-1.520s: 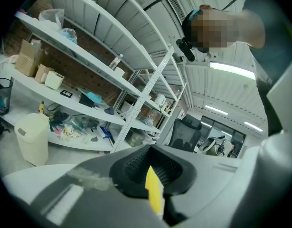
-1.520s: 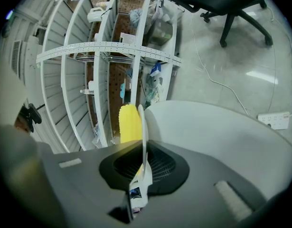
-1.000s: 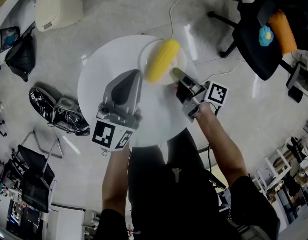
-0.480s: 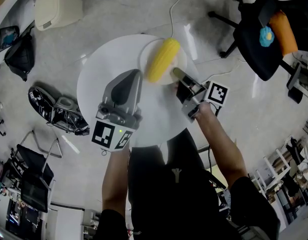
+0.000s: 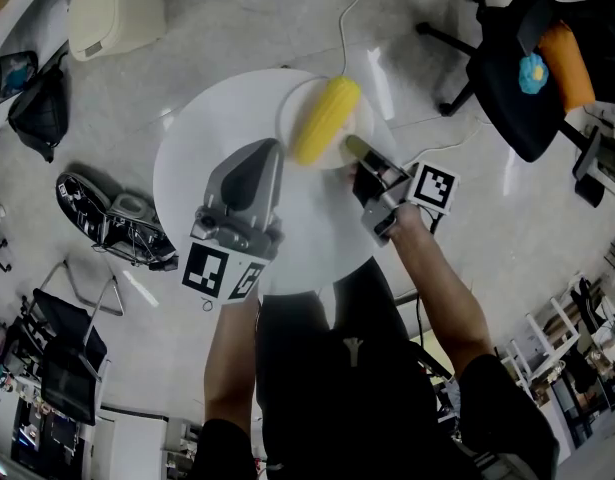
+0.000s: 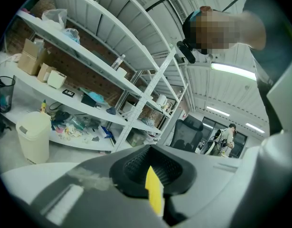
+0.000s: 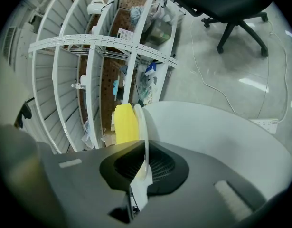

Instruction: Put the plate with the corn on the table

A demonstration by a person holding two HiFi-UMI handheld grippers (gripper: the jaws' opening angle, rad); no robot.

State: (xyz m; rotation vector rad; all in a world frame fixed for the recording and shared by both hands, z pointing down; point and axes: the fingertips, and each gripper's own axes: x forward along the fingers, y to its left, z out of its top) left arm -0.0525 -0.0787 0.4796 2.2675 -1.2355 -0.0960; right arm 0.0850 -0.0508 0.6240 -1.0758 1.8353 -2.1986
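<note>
A white plate [image 5: 363,128] carrying a yellow corn cob [image 5: 325,120] sits over the far right part of the round white table [image 5: 207,138]. I cannot tell whether it touches the tabletop. My right gripper [image 5: 349,148] is shut on the plate's near rim. In the right gripper view the plate [image 7: 145,132] shows edge-on between the jaws of the right gripper [image 7: 145,167], with the corn [image 7: 126,122] on its far side. My left gripper [image 5: 267,153] hovers over the table's left half, apart from the plate. The left gripper view shows the left gripper [image 6: 154,189] shut on nothing.
A black office chair [image 5: 527,58] holding orange and blue items stands at the upper right. A beige bin [image 5: 112,13] is at the upper left, bags [image 5: 117,228] lie on the floor left of the table, and a white cable [image 5: 347,18] runs behind it. Shelving [image 6: 89,65] lines the wall.
</note>
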